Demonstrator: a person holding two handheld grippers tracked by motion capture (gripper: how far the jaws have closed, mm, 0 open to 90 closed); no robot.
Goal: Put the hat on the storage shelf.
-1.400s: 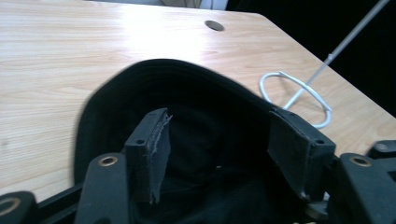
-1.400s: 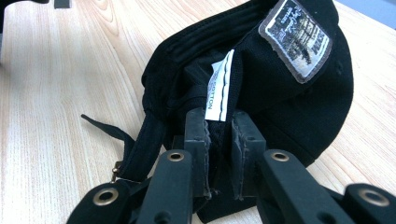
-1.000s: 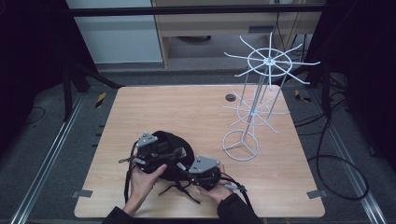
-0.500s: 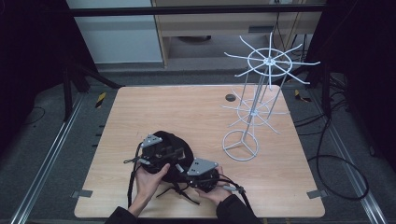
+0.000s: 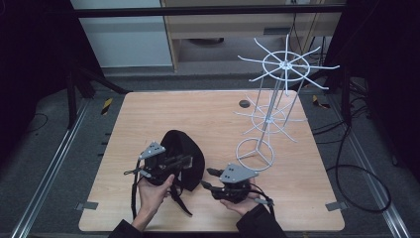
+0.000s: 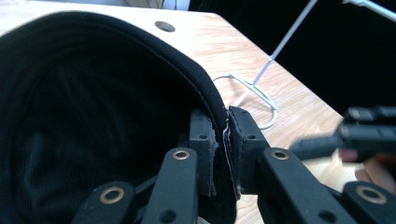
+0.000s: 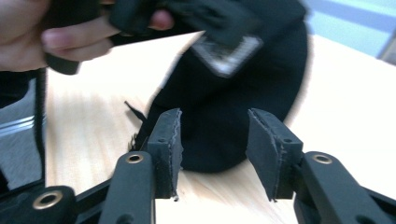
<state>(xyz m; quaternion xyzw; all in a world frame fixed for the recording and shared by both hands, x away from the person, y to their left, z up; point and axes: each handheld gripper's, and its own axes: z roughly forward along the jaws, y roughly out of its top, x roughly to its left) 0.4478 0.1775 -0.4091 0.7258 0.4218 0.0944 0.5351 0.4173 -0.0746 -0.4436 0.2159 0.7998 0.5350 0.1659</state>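
Your left gripper (image 6: 223,140) clamps the black cap's (image 5: 184,153) rim; your right gripper (image 7: 212,149) is released.

The cap lies near-left on the table (image 5: 297,183), the right jaws having just opened beside it, left of the white wire rack (image 5: 270,119).

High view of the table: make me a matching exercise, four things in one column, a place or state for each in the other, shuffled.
Things:
1. black fabric cap
2. white wire rack
3. left gripper
4. right gripper

States:
A. jaws apart, nothing between them
B. stands upright at the table's right
C. clamped on a rim
D. lies near the table's front, rim pinched

Pairs: 1-D, 2-B, 3-C, 4-A
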